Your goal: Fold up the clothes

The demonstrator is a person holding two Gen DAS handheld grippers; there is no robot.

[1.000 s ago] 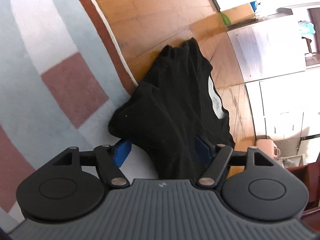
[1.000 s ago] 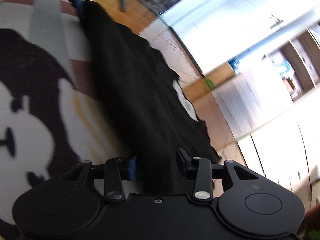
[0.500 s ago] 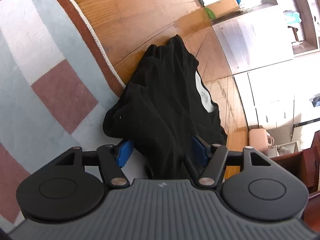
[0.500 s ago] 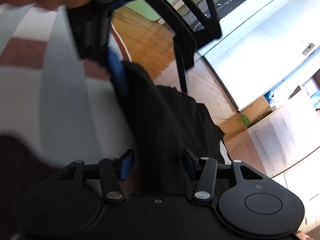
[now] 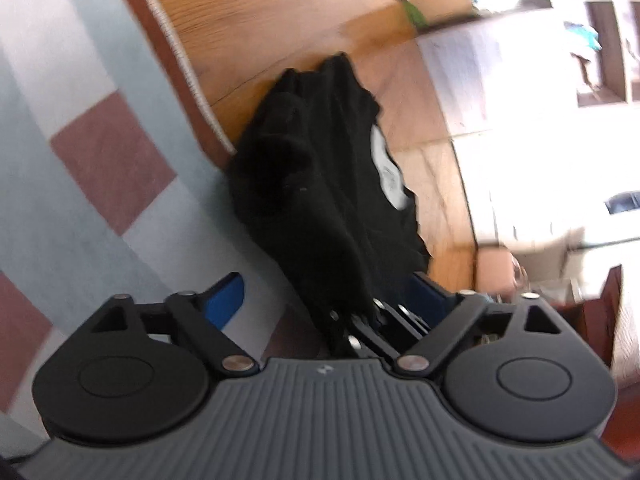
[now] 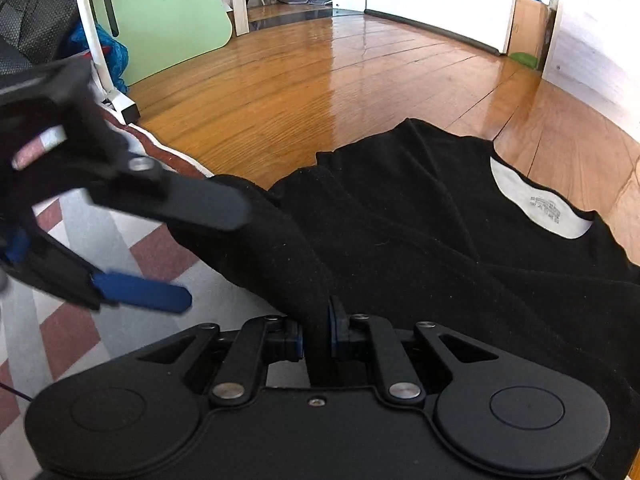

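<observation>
A black T-shirt [image 5: 320,168] with a white inner neck label [image 6: 540,208] lies half on the wooden floor and half on the rug. My right gripper [image 6: 316,330] is shut on a fold of the shirt's near edge; it also shows in the left wrist view [image 5: 372,320], pinching the cloth between my left gripper's fingers. My left gripper [image 5: 324,292] is open, its jaws wide apart on either side of the cloth. It shows in the right wrist view [image 6: 200,256] at the left, fingers spread beside the shirt.
A rug [image 5: 80,152] with pale blue, white and dusty red blocks covers the left. Wooden floor [image 6: 340,76] stretches beyond. A white stand leg [image 6: 116,92], a green board [image 6: 168,20] and white cabinets [image 5: 532,128] stand at the edges.
My right gripper has shut on the shirt's edge and swung to face the room. My left gripper has opened wider and now lets the cloth hang free between its fingers.
</observation>
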